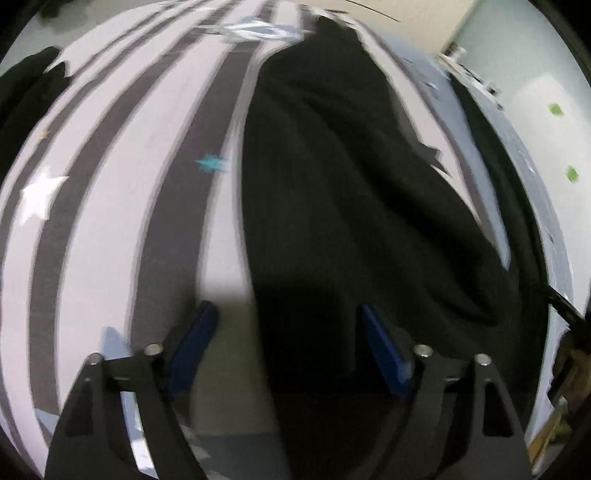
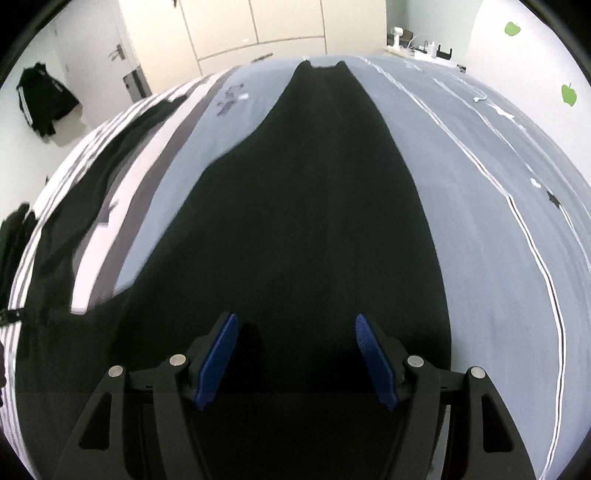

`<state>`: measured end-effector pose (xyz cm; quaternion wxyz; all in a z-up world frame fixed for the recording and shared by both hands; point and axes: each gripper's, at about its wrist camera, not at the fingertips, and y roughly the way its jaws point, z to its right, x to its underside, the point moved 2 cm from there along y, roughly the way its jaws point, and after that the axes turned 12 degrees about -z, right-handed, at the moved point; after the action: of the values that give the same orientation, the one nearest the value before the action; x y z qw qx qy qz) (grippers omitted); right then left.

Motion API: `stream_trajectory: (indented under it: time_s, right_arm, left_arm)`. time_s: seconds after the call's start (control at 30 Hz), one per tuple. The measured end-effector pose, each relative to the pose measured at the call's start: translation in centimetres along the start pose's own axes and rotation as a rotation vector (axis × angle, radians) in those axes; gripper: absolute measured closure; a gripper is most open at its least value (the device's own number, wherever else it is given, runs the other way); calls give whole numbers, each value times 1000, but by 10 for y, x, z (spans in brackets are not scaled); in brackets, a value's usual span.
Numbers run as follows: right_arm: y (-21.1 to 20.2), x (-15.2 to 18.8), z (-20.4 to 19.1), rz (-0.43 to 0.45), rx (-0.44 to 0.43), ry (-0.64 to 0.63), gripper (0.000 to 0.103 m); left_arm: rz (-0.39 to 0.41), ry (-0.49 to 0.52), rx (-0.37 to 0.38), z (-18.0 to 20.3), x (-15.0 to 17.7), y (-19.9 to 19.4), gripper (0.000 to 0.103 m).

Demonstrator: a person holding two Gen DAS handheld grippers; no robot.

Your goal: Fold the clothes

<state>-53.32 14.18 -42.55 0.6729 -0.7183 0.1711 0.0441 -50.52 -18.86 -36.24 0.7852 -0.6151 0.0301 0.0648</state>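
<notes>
Two grippers point down at a bed with a striped cover. In the left wrist view, the bed cover (image 1: 110, 229) fills the left side of the frame, with grey and white stripes, a white star (image 1: 37, 199) at the left edge and a small blue star (image 1: 211, 163) nearer the middle. The black garment (image 1: 351, 206) lies spread over the middle and right of the frame. The left gripper (image 1: 286, 317) sits at the bottom, its jaws spread apart. Nothing is pinched between them. The picture is blurry.

In the right wrist view, a dark jacket (image 2: 42, 98) hangs on the wall at the upper left. The same black garment (image 2: 314, 221) runs long and flat up the middle. The right gripper (image 2: 295, 325) is at the bottom over the cloth, jaws spread wide, pinching nothing. Green leaf stickers (image 2: 511, 28) show at the upper right.
</notes>
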Motion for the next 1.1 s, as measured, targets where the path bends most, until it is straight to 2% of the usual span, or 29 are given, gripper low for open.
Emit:
stream_trajectory:
  time_s: [0.03, 0.07, 0.1, 0.2, 0.33, 0.43, 0.5, 0.57, 0.7, 0.77, 0.87, 0.9, 0.93, 1.0, 1.1]
  right_arm:
    - [1, 6, 2, -9, 7, 5, 40]
    - [0, 10, 4, -11, 9, 11, 40]
    - [-1, 14, 6, -10, 8, 17, 40]
    - [-3, 24, 15, -7, 13, 21, 40]
    - [-8, 28, 27, 13, 11, 23, 40]
    - [-18, 28, 40, 43, 3, 35, 40]
    - [-25, 28, 57, 61, -16, 65, 40]
    - [-29, 28, 75, 59, -40, 94, 40]
    - [-51, 33, 116, 60, -80, 110, 40]
    - [-64, 25, 137, 62, -94, 107, 40]
    - [-85, 23, 164, 71, -107, 98, 40]
    - [-90, 23, 173, 69, -111, 99, 40]
    - [-95, 24, 181, 67, -116, 100, 40]
    - [-101, 26, 197, 66, -118, 109, 40]
    - [-102, 33, 211, 59, -131, 132, 40]
  left_arm:
    - [1, 17, -10, 5, 2, 0, 68]
    - [2, 39, -22, 10, 5, -1, 84]
    - [8, 59, -29, 14, 6, -3, 94]
    - [51, 65, -28, 23, 5, -16, 95]
    - [124, 73, -39, 57, 10, -45, 95]
    - [174, 62, -9, 91, 10, -71, 95]
    - [205, 77, 4, 122, 2, -88, 95]
    - [220, 104, 30, 152, -19, -101, 95]
    - [225, 220, 107, 264, -28, -115, 95]
    - [207, 288, 166, 336, -33, -113, 95]
    - [114, 338, 251, 421, -39, -90, 95]
    - [57, 362, 265, 448, -38, -78, 88]
    - [-1, 386, 279, 475, -38, -65, 67]
    - [-66, 411, 309, 501, -35, -47, 49]
    - [-61, 315, 387, 476, -25, -48, 44]
